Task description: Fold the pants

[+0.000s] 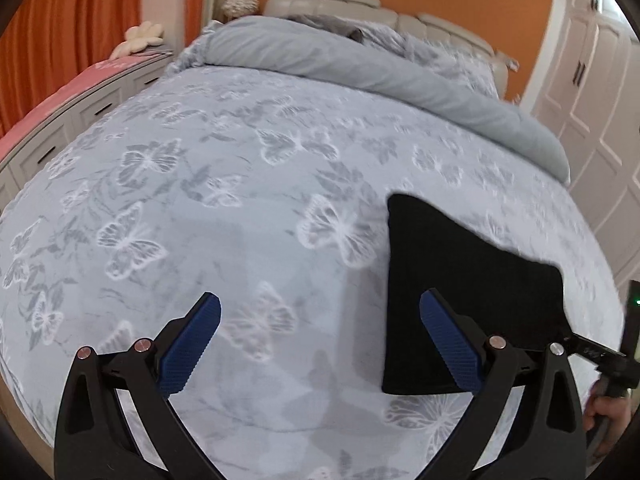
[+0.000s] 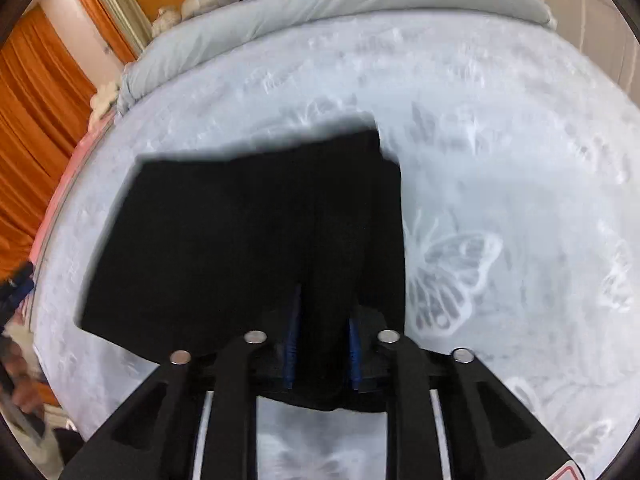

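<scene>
The black pants [image 2: 240, 240] lie folded into a compact rectangle on the butterfly-print bedspread [image 2: 520, 160]. My right gripper [image 2: 324, 314] is shut on a bunched fold at the pants' near edge, and black cloth fills the gap between its blue pads [image 2: 292, 340]. In the left wrist view the pants [image 1: 460, 280] lie to the right. My left gripper [image 1: 320, 312] hovers open over bare bedspread [image 1: 240, 220], with only its right finger [image 1: 448, 340] overlapping the pants' left edge. The black frame of the right tool [image 1: 600, 354] shows at the far right, above a hand [image 1: 604, 412].
A rolled grey duvet [image 1: 400, 68] lies across the head of the bed, before a padded headboard [image 1: 340, 0]. Orange curtains [image 1: 60, 32] and a pink-topped drawer unit [image 1: 80, 92] stand on the left. White wardrobe doors [image 1: 592, 100] are on the right.
</scene>
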`<state>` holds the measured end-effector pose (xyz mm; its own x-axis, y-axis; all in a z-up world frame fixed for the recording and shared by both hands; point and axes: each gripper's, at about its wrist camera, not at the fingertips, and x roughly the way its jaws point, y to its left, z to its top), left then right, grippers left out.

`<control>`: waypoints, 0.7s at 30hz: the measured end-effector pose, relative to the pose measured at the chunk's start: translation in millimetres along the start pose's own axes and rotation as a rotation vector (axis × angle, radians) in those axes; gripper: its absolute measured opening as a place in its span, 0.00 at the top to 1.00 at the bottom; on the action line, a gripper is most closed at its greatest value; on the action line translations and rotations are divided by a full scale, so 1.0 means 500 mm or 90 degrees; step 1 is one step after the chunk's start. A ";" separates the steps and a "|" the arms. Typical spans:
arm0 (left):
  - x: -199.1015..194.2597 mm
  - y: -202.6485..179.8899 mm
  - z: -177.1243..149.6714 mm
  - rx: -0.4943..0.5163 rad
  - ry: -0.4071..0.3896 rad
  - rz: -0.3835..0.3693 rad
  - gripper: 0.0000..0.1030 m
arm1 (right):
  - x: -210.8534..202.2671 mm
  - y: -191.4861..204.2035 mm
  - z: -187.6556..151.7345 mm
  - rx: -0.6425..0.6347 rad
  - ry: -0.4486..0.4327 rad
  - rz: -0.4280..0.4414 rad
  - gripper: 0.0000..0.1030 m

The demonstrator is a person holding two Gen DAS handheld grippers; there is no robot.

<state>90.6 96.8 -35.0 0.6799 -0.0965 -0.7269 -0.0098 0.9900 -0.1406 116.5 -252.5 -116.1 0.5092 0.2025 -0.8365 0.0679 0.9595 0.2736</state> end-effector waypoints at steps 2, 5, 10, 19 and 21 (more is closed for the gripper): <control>0.025 -0.025 -0.007 0.005 0.028 -0.016 0.05 | -0.046 0.010 0.007 -0.004 -0.031 -0.014 0.75; 0.071 -0.040 -0.017 -0.034 0.087 -0.063 0.05 | -0.113 0.015 -0.010 -0.011 -0.101 -0.003 0.41; 0.158 -0.039 -0.036 -0.109 0.169 -0.084 0.05 | -0.060 -0.035 -0.033 0.046 -0.015 0.007 0.36; 0.237 -0.024 -0.056 -0.185 0.253 -0.201 0.18 | 0.031 -0.069 -0.053 0.110 0.037 0.136 0.51; 0.234 -0.035 -0.045 -0.172 0.263 -0.261 0.56 | 0.017 -0.057 -0.044 0.107 0.029 0.143 0.63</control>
<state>154.0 66.1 -132.8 0.3304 -0.5467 -0.7694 -0.0303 0.8086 -0.5876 100.2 -273.7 -141.5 0.4894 0.4185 -0.7651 0.1013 0.8441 0.5265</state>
